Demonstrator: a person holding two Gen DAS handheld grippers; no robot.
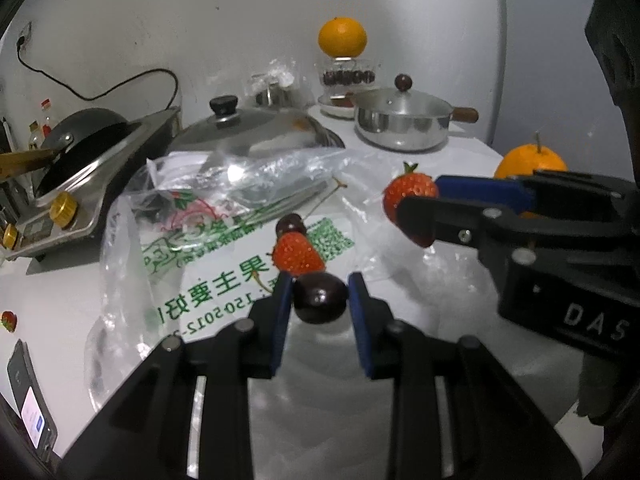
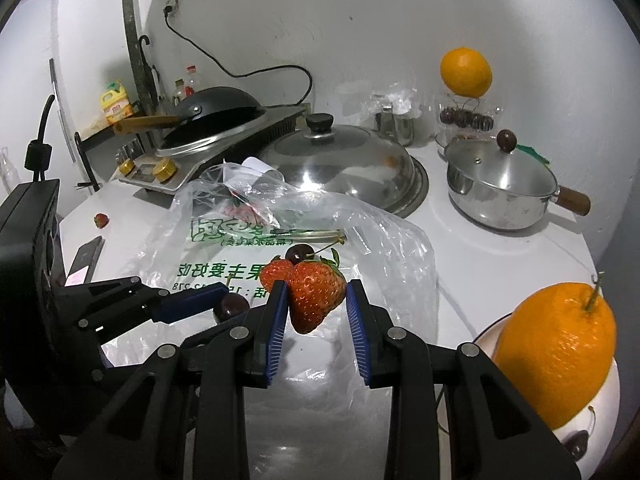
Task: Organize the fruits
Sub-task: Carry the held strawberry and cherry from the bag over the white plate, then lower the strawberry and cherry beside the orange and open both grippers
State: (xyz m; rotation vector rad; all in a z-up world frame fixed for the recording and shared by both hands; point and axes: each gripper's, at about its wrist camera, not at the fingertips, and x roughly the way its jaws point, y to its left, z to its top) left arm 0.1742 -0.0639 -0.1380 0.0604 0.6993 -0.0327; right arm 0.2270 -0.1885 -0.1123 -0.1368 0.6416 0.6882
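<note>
The white counter [image 2: 500, 264] carries the big things at the far side: a wok [image 2: 216, 114] on a burner far left, a domed lid [image 2: 340, 164] in the middle, and a small lidded pot [image 2: 500, 188] far right. Behind the pot an orange [image 2: 466, 72] sits on a clear cherry box [image 2: 468, 114]. A second orange [image 2: 560, 356] rests in a white bowl [image 2: 486, 336] at the near right. A crumpled plastic bag [image 2: 248, 256] with green print lies flat in the middle of the counter.

On the bag, one strawberry [image 1: 298, 254] and one stemmed cherry [image 1: 291, 224] lie touching each other. A stray strawberry [image 2: 101, 220] sits well apart at the far left, near a phone [image 2: 86, 258].

The left gripper [image 1: 320, 300] is clenched on a dark cherry [image 1: 320, 298]. The right gripper [image 2: 316, 300] is clenched on a large strawberry [image 2: 316, 296], tip down. Both fruits appear held clear of the bag.

The step in hand looks like the carry after pick-up. Each fruit now probably needs a home of its own kind. The bowl beside the right gripper seems a likely spot, though which container takes which fruit cannot be told. The strawberry is soft, so the set-down calls for a low, gentle release.
</note>
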